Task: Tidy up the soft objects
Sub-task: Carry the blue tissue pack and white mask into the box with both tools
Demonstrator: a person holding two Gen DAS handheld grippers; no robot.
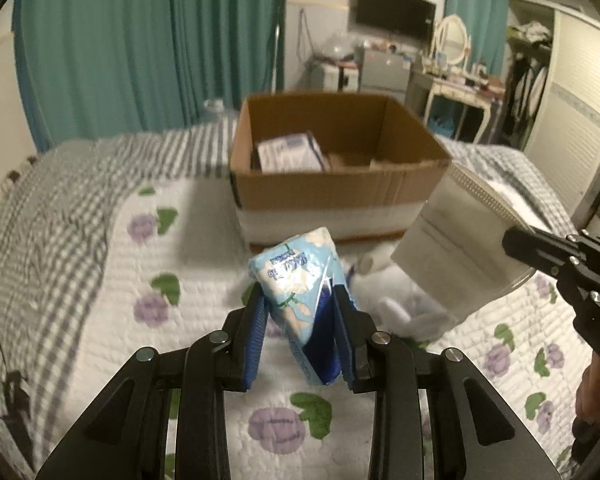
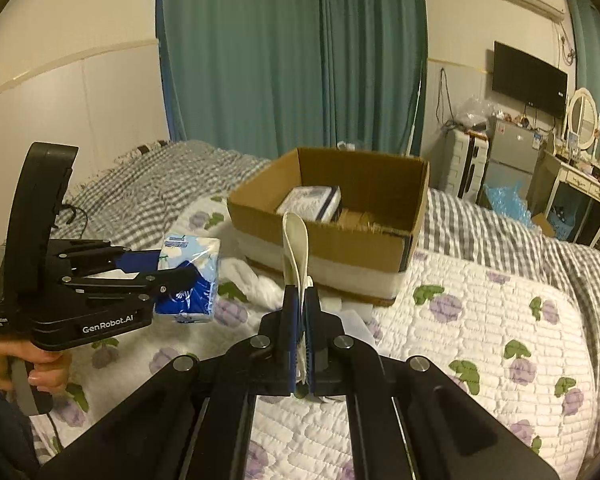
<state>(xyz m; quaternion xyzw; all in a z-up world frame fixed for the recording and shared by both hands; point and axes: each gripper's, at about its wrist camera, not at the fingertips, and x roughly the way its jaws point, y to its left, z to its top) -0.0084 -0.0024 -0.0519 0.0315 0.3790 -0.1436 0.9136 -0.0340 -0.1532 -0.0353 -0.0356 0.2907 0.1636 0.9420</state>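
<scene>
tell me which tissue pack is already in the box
The white and dark-blue pack lying inside the cardboard box. The light-blue floral pack is clamped in the left gripper above the quilt.

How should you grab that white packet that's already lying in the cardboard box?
Probably by its two long sides, coming from straight above. The white packet lies flat on the floor of the cardboard box, near the back left corner, so the walls block a sideways reach. The open top is the only clear way in.

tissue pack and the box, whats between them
Only bare quilt between tissue pack and box, seen in the left wrist view.
</scene>
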